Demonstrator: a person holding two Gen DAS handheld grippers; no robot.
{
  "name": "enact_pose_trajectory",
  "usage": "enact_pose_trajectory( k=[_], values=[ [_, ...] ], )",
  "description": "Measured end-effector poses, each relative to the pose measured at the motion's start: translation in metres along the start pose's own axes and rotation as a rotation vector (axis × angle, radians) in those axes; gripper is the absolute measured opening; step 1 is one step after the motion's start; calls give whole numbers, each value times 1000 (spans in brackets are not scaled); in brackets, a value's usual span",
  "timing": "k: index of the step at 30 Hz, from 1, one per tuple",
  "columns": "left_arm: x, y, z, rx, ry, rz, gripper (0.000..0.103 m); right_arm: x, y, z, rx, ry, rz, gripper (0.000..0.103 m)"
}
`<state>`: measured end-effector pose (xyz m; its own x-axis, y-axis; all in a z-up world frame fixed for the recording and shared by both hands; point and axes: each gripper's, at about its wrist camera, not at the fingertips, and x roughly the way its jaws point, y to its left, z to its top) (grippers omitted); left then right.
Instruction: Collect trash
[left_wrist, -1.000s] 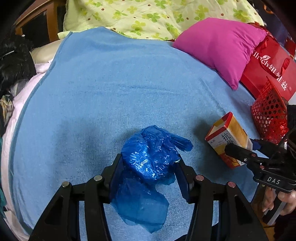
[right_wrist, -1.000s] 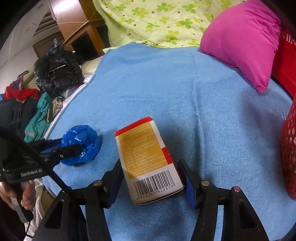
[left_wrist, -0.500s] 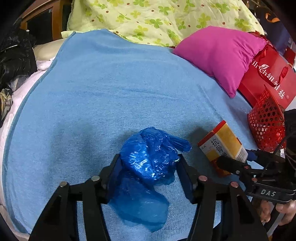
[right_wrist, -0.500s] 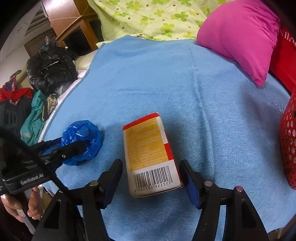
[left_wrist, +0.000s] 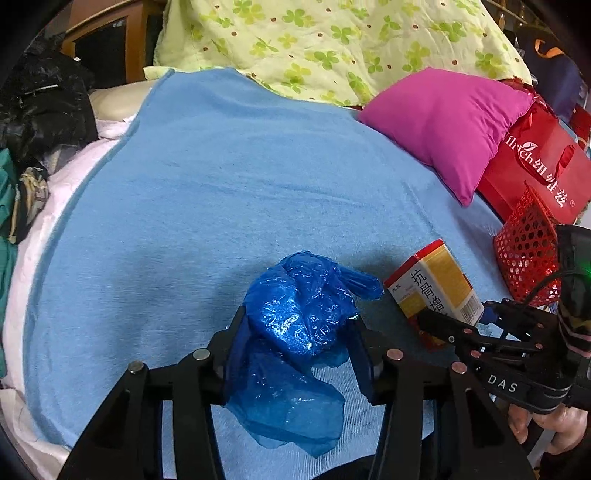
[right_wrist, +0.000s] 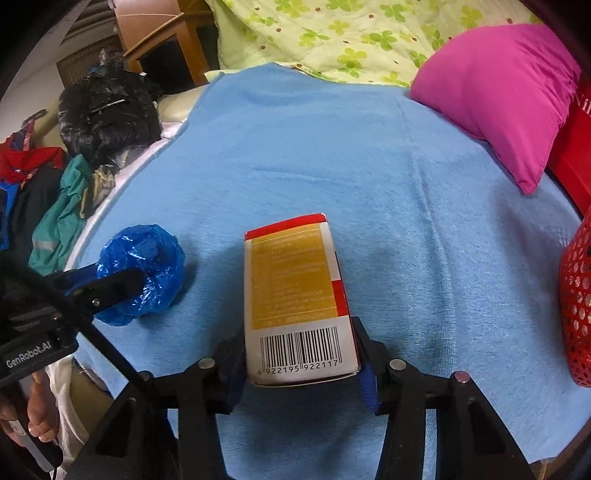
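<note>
Both grippers are loaded: left gripper (left_wrist: 299, 332) pinches the crumpled blue plastic bag (left_wrist: 299, 314), right gripper (right_wrist: 301, 363) clamps the carton (right_wrist: 295, 295) at its barcode end, both over the blue blanket (right_wrist: 332, 147). Red basket (right_wrist: 576, 314), right, seems the likely destination.

Since a second ago my right gripper (right_wrist: 299, 363) has closed its fingers onto the carton (right_wrist: 295, 295), which earlier lay loose between them; both pads now press its barcode end. The carton now points straight ahead instead of angling left. In the left wrist view it sits nearer the blue bag (left_wrist: 299, 317).
</note>
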<state>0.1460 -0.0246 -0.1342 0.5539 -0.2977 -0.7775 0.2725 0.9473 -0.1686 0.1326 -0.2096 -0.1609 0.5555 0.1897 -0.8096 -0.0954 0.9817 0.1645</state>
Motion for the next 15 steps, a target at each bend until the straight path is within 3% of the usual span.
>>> enact_pose_trajectory(
  k=[15],
  values=[
    [-66,-13,5,-33,-126,116,52,-81,12,-4,1,-166,103,52]
  ],
)
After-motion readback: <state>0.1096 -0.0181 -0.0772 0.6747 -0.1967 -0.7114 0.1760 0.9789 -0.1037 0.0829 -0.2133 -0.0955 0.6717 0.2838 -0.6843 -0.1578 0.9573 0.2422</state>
